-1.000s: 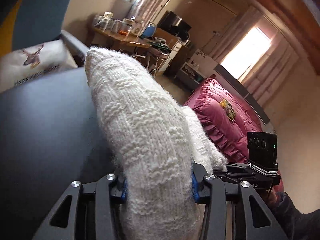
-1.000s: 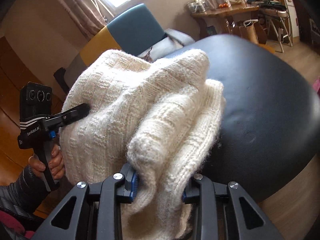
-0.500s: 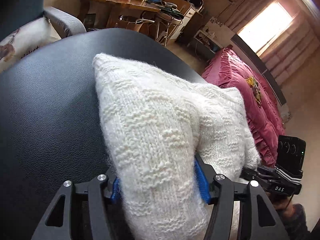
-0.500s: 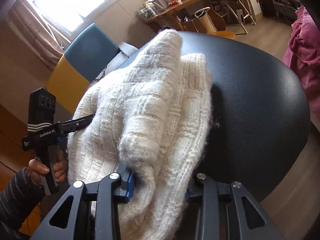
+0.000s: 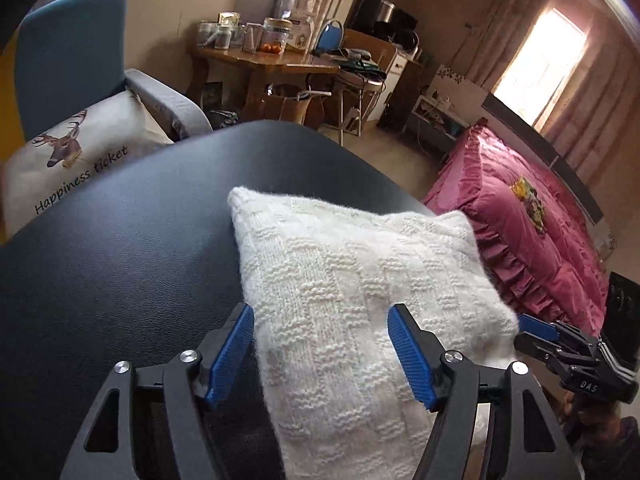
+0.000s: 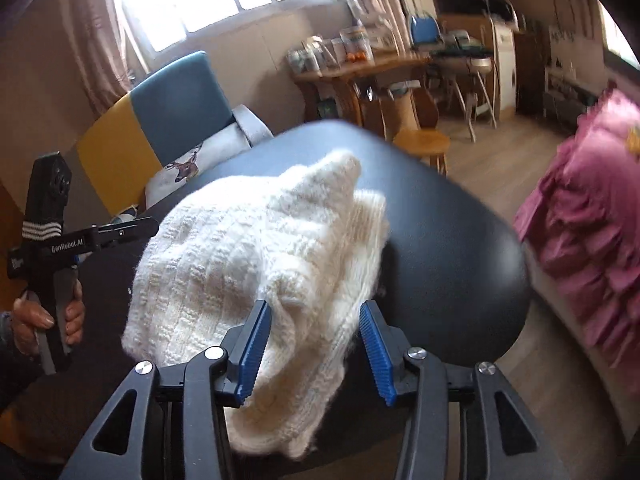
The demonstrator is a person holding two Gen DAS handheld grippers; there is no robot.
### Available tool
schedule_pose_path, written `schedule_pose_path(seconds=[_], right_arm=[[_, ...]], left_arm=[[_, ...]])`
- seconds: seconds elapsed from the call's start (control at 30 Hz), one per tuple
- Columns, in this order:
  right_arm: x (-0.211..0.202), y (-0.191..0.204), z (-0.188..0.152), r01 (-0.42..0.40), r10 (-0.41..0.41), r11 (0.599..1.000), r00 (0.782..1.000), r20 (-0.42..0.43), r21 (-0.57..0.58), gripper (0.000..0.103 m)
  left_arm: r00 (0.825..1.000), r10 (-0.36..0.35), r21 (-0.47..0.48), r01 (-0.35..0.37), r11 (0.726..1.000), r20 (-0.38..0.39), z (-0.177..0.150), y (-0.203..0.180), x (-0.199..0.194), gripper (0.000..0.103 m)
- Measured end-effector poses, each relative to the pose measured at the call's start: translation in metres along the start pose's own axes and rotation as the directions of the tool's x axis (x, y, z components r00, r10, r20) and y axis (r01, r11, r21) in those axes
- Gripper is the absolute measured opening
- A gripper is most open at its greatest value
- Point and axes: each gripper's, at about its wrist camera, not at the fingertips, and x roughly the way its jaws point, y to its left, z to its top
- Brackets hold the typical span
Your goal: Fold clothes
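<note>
Fingers: both pairs opening, pads off the knit between them | left gripper (image 5: 320, 354), right gripper (image 6: 314, 348) | I release white sweater (image 5: 360, 300) folded on black table (image 5: 120, 260) so it rests flat

Folded white knit sweater (image 5: 360, 300) on black table (image 5: 120, 272), left claw (image 5: 320, 344) opening around it
</note>
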Motion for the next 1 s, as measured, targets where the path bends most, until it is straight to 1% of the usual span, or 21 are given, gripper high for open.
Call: schedule_pose_path(seconds=[0.07,0.13,0.2,0.23,0.27,0.3,0.33,0.37,0.4,0.43,0.53,0.67,0.77,0.87,0.9,0.97,1.0], right_arm=[[-0.006,0.024,0.016,-0.052,0.056,0.989,0.998,0.02,-0.142,0.047],[0.002,0.045,0.024,-0.087,0.087,0.963,0.996,-0.013,-0.256,0.047],[0.02,0.058,0.023,-0.114,0.094,0.942,0.993,-0.078,-0.314,0.047],[0.033,0.058,0.019,-0.11,0.072,0.939,0.989,-0.127,-0.326,0.044],[0.05,0.053,0.011,-0.092,0.031,0.94,0.982,-0.187,-0.33,0.038],[0.067,0.044,-0.001,-0.079,-0.003,0.946,0.967,-0.253,-0.315,0.037],[0.074,0.033,-0.014,-0.08,0.005,0.957,0.966,-0.259,-0.28,0.038],[0.071,0.022,-0.023,-0.095,0.046,0.97,0.976,-0.211,-0.226,0.038],[0.066,0.017,-0.028,-0.102,0.068,0.977,0.982,-0.178,-0.188,0.038],[0.063,0.016,-0.031,-0.099,0.072,0.98,0.985,-0.158,-0.171,0.038],[0.058,0.016,-0.039,-0.082,0.066,0.987,0.992,-0.111,-0.141,0.038],[0.055,0.02,-0.039,-0.065,0.049,0.987,0.993,-0.105,-0.148,0.038],[0.056,0.022,-0.038,-0.051,0.039,0.99,0.994,-0.099,-0.129,0.04],[0.056,0.025,-0.028,-0.039,0.031,0.996,0.995,-0.099,-0.082,0.044],[0.054,0.026,-0.024,-0.034,0.029,0.998,0.996,-0.09,-0.057,0.044],[0.044,0.029,-0.016,-0.021,0.021,1.0,0.998,-0.06,0.005,0.044],[0.039,0.032,-0.013,-0.008,0.009,1.0,0.999,-0.041,0.027,0.045]], left_arm=[[0.999,-0.026,-0.001,0.026,1.0,0.038,-0.003,-0.003,-0.018,0.071],[0.997,-0.063,-0.003,0.063,0.998,0.041,-0.006,-0.011,-0.022,0.071],[0.996,-0.086,0.01,0.086,0.996,0.023,-0.008,-0.023,-0.018,0.071],[0.996,-0.089,0.021,0.089,0.996,0.002,-0.011,-0.029,-0.011,0.071],[0.996,-0.085,0.034,0.086,0.996,-0.031,-0.016,-0.033,-0.003,0.071],[0.995,-0.082,0.047,0.085,0.995,-0.064,-0.021,-0.038,0.006,0.071],[0.993,-0.07,0.059,0.076,0.995,-0.098,-0.027,-0.04,0.016,0.071],[0.992,-0.045,0.074,0.055,0.996,-0.121,-0.033,-0.041,0.026,0.071],[0.993,-0.023,0.096,0.034,0.995,-0.118,-0.039,-0.042,0.031,0.071],[0.995,-0.009,0.118,0.021,0.993,-0.102,-0.042,-0.044,0.033,0.071],[0.996,0.02,0.131,-0.01,0.991,-0.082,-0.045,-0.048,0.036,0.073],[0.998,0.031,0.112,-0.024,0.993,-0.062,-0.047,-0.049,0.037,0.075],[0.998,0.051,0.122,-0.045,0.991,-0.046,-0.047,-0.056,0.035,0.081],[0.993,0.112,0.087,-0.109,0.99,-0.023,-0.042,-0.057,0.022,0.085],[0.991,0.137,0.07,-0.135,0.988,-0.013,-0.04,-0.055,0.016,0.089],[0.981,0.191,0.029,-0.192,0.981,0.016,-0.037,-0.049,-0.001,0.092],[0.975,0.223,0.018,-0.223,0.975,0.023,-0.036,-0.046,-0.009,0.095]])
